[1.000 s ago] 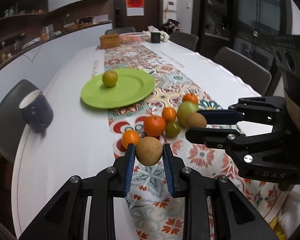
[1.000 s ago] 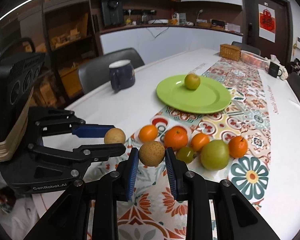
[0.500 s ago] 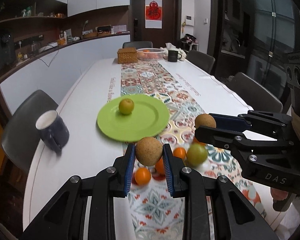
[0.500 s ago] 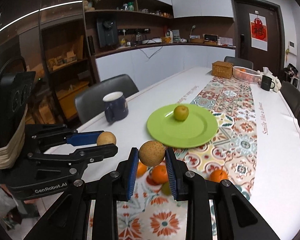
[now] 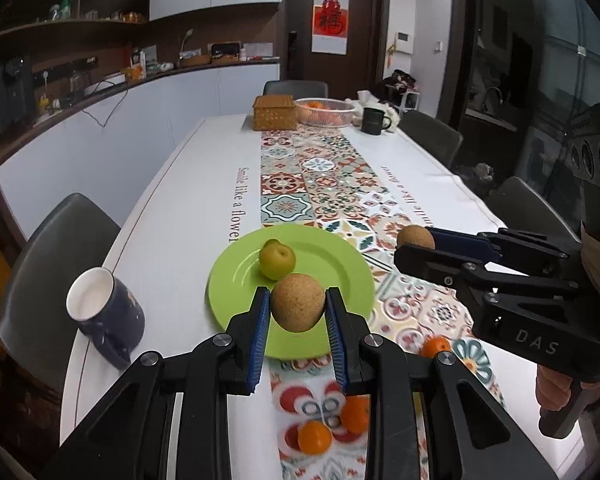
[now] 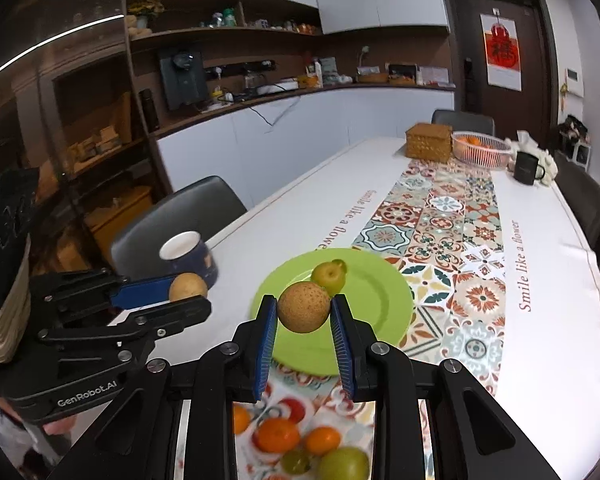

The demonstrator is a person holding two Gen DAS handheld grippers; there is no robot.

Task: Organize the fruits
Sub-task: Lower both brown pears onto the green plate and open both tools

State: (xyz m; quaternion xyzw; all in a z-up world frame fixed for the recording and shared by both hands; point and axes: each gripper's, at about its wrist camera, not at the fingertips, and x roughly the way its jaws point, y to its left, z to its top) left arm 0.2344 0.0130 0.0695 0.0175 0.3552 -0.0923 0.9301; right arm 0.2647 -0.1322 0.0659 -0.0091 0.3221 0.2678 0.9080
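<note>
My left gripper (image 5: 298,312) is shut on a brown pear (image 5: 297,302) and holds it above the near edge of the green plate (image 5: 340,276). My right gripper (image 6: 303,318) is shut on a second brown pear (image 6: 303,307), also above the plate's (image 6: 380,300) near side. A small green fruit (image 5: 277,259) lies on the plate; it also shows in the right wrist view (image 6: 330,274). Several oranges (image 6: 276,434) and green fruits (image 6: 342,464) lie on the patterned runner below me. Each gripper appears in the other's view: the right gripper (image 5: 414,246), the left gripper (image 6: 188,292).
A dark blue mug (image 5: 104,316) stands left of the plate near the table edge. A wicker box (image 5: 274,111), a white basket of oranges (image 5: 324,111) and a black mug (image 5: 373,120) stand at the far end. Grey chairs line both sides.
Both grippers rose from the fruit pile and moved forward with their pears, from over the runner to over the near edge of the green plate.
</note>
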